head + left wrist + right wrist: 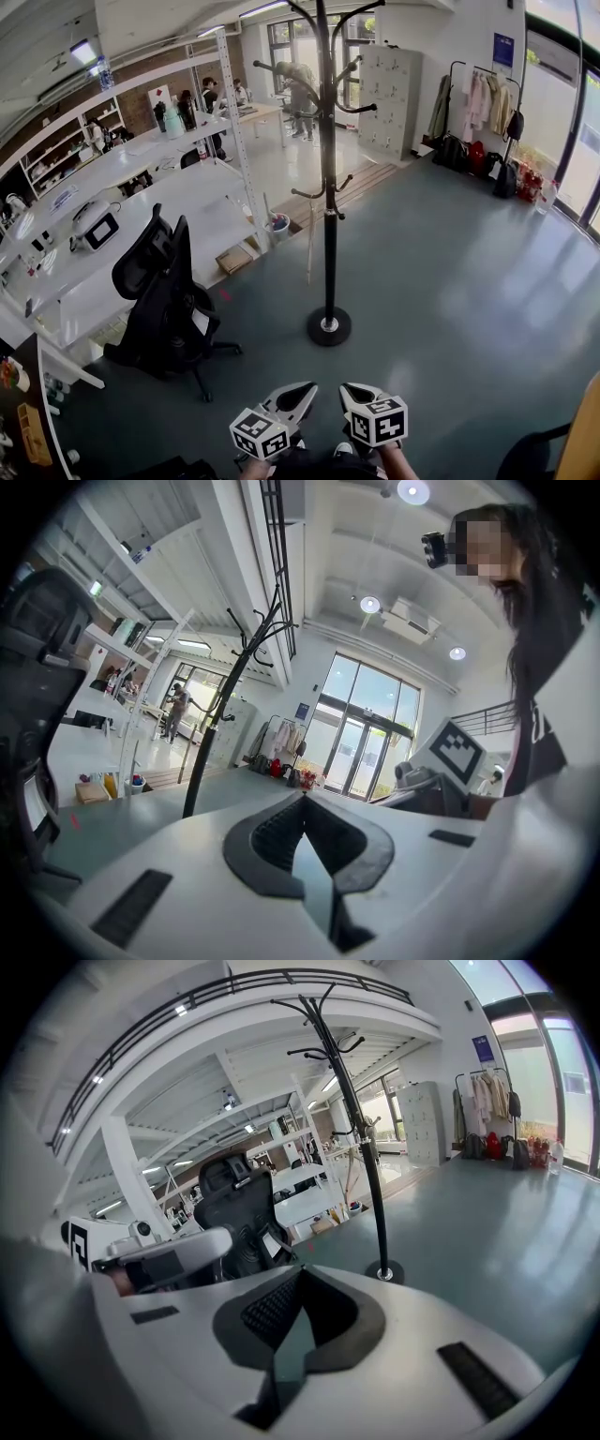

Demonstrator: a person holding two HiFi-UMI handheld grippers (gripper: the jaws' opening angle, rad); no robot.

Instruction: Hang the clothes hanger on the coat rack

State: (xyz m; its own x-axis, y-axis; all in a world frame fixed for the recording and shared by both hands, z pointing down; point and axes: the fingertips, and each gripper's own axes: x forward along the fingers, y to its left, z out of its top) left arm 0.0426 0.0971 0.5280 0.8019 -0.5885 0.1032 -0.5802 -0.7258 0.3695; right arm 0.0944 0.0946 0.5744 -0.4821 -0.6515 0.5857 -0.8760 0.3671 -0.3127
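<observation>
The black coat rack point(328, 187) stands on a round base on the grey floor, straight ahead of me, with curved hooks at its top and lower pegs. It also appears as the coat rack point(225, 724) in the left gripper view and the coat rack point(361, 1147) in the right gripper view. My left gripper point(302, 392) and right gripper point(354, 394) are side by side at the bottom edge, well short of the base. Both have their jaws closed tip to tip with nothing between them, left gripper point(302, 799), right gripper point(300, 1271). I see no clothes hanger in either gripper.
A black office chair point(164, 300) stands left of the rack beside long white desks point(141, 216). A garment rail with hanging clothes point(483, 94) and bags is at the far right, grey lockers point(389, 84) behind. A person point(534, 667) shows in the left gripper view.
</observation>
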